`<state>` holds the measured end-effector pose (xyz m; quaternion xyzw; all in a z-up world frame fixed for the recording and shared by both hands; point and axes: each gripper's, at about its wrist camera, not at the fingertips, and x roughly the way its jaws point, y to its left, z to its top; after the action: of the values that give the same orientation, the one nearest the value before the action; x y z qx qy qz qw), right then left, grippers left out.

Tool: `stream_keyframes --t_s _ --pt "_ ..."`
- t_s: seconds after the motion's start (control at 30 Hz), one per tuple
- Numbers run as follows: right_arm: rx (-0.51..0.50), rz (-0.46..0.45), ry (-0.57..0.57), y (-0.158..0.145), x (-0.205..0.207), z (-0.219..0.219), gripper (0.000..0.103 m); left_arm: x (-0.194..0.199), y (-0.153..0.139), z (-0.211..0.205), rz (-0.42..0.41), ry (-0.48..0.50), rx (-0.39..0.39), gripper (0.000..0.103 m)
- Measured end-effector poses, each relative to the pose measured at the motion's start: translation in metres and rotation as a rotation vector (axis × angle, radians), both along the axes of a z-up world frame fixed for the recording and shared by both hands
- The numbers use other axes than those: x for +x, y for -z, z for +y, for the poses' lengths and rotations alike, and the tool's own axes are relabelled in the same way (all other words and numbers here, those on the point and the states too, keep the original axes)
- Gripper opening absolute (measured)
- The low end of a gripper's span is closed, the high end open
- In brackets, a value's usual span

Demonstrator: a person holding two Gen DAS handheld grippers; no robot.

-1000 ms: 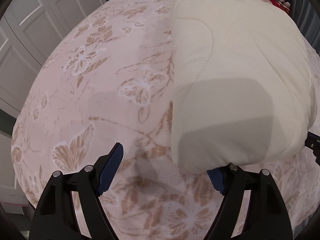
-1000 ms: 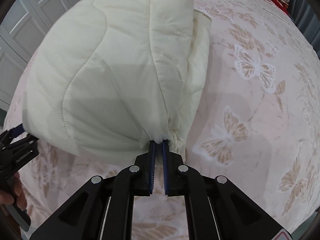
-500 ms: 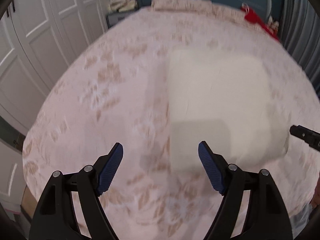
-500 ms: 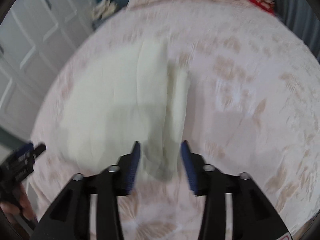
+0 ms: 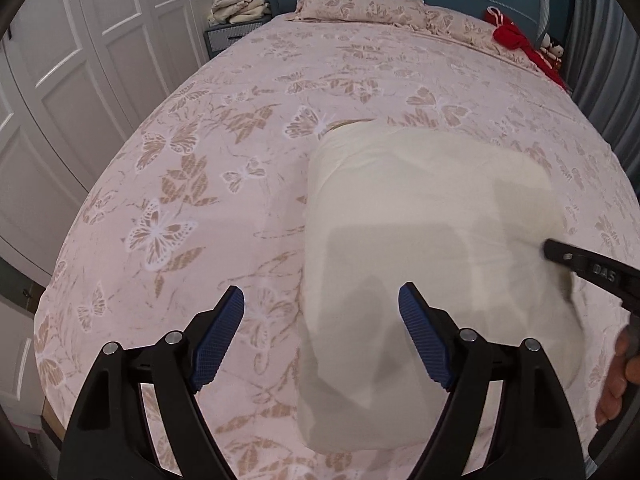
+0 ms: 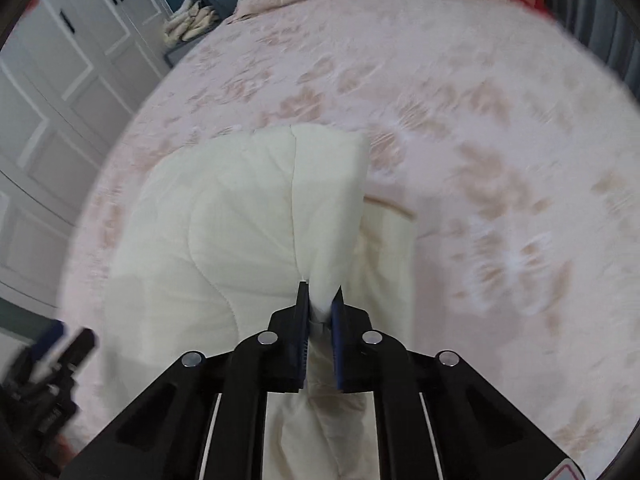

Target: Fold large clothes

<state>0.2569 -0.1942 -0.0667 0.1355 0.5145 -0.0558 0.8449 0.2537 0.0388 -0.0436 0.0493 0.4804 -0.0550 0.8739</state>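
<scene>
A cream quilted garment (image 5: 420, 208) lies folded in a thick block on the butterfly-print bedspread (image 5: 192, 168). My left gripper (image 5: 320, 290) hangs open above the bed, nothing between its blue pads; the garment's left edge lies below it. In the right wrist view my right gripper (image 6: 321, 300) has its jaws closing on a ridge of the garment (image 6: 240, 220), and the cloth is pinched and pulled up between the pads. The right gripper's tip (image 5: 560, 254) also shows at the garment's right side, with a hand (image 5: 618, 380) behind it.
Pillows (image 5: 360, 4) and a red item (image 5: 516, 40) lie at the head of the bed. A nightstand with folded cloths (image 5: 240, 4) stands at the far left corner. White wardrobe doors (image 5: 60, 80) run along the left, a grey curtain (image 5: 600, 60) along the right.
Both grippers have risen and drawn back from the bed. The left has left the garment's near edge. The right let go of the corner, opened, and has closed again on a fold.
</scene>
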Motion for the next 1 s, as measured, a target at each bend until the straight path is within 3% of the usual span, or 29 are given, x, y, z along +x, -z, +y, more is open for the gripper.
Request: stream_keyframes --t_s 0.1,0.13,0.27,0.37,0.63,1.0 --pt "-0.196 0.123 -0.111 0.026 0.006 0.024 0.009 0.001 0.009 -0.002 0.023 0.003 0.009 0.077" --pt "-0.232 0.116 -0.118 0.023 0.004 0.029 0.010 0.000 0.010 -0.004 0.024 0.002 0.012 0.077" --pt "-0.257 0.025 -0.118 -0.024 -0.033 0.044 0.010 -0.005 0.010 -0.004 0.031 0.006 0.035 0.077" --pt "-0.241 0.028 -0.181 -0.042 -0.069 0.063 0.010 -0.010 0.009 -0.003 0.037 0.006 0.038 0.077" --pt "-0.298 0.168 -0.219 0.014 -0.089 0.076 0.008 -0.042 0.016 -0.013 0.055 0.018 0.057 0.077" --pt "-0.276 0.218 -0.191 0.061 -0.087 0.073 0.005 -0.048 0.048 -0.023 0.090 0.025 0.078 0.080"
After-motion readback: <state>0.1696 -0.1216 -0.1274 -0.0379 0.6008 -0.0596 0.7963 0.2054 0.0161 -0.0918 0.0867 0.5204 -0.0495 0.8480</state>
